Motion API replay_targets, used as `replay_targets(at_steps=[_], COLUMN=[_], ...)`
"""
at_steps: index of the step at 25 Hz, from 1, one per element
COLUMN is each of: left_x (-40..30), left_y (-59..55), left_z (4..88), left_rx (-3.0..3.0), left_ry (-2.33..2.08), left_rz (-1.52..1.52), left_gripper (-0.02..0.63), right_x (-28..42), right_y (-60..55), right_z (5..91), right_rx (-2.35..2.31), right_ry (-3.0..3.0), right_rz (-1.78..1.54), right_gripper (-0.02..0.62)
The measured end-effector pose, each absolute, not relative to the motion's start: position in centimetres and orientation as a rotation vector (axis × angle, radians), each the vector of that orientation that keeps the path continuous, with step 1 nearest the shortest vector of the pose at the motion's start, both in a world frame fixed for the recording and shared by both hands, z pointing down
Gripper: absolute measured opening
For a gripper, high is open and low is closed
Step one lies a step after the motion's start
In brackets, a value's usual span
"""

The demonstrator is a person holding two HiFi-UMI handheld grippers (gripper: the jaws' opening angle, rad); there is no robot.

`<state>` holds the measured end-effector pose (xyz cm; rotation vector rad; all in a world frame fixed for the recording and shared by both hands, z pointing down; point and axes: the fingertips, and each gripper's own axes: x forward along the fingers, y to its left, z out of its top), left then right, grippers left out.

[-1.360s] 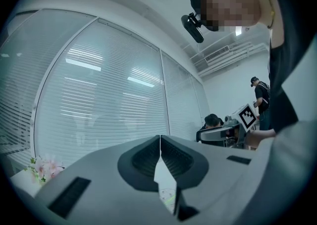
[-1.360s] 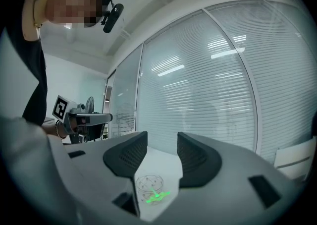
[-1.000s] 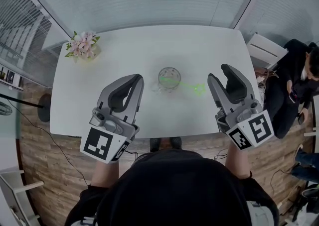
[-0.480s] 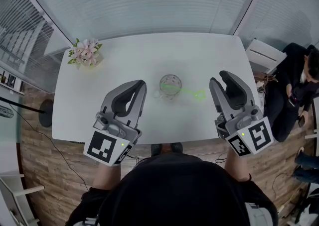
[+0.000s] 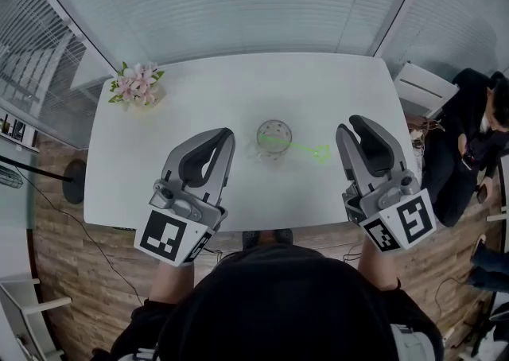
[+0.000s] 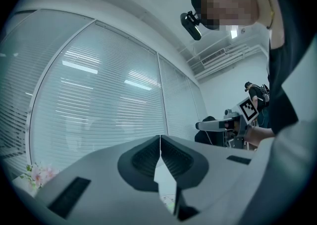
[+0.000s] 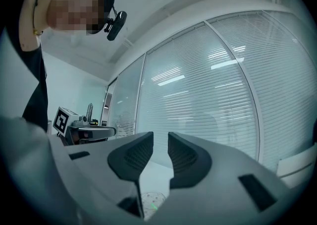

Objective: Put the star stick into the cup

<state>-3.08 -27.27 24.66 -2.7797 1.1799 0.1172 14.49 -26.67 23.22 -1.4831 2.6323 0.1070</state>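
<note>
A clear glass cup stands in the middle of the white table. The thin green star stick runs from the cup's mouth out to the right, and its star hangs beyond the rim. My left gripper hovers to the left of the cup with its jaws shut and empty. My right gripper is right of the star; its jaws are closing, with a narrow gap and nothing between them. The cup shows low down between those jaws.
A small pot of pink flowers stands at the table's far left corner. A white chair and a seated person are off the table's right side. Window blinds run behind the table.
The table and cup sit a little lower in the head view than a second ago. Both grippers stay at about the same places beside the cup.
</note>
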Motion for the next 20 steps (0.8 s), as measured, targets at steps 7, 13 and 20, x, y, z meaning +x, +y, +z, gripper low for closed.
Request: replay_targets(at_steps=[7,13,20], left_x=[-3.35,-3.48,-3.86], left_y=[-27.24,-27.14,-27.12], left_z=[24.60,24.43,24.87], left_rx=[-2.779,-2.772,-2.775], left_ry=[1.182,1.186,1.196], left_rz=[0.121,0.140,0.105], left_gripper=[0.018,0.018,0.018], right_x=[14.05,13.91,13.66], right_y=[-26.62,-26.46,-26.39], right_z=[23.33,23.39,23.33], right_rx=[-1.464,-1.460,-1.451], right_ry=[2.643,2.643,2.647], right_rz=[0.097,0.093,0.095], right_gripper=[0.072,0.040,0.017])
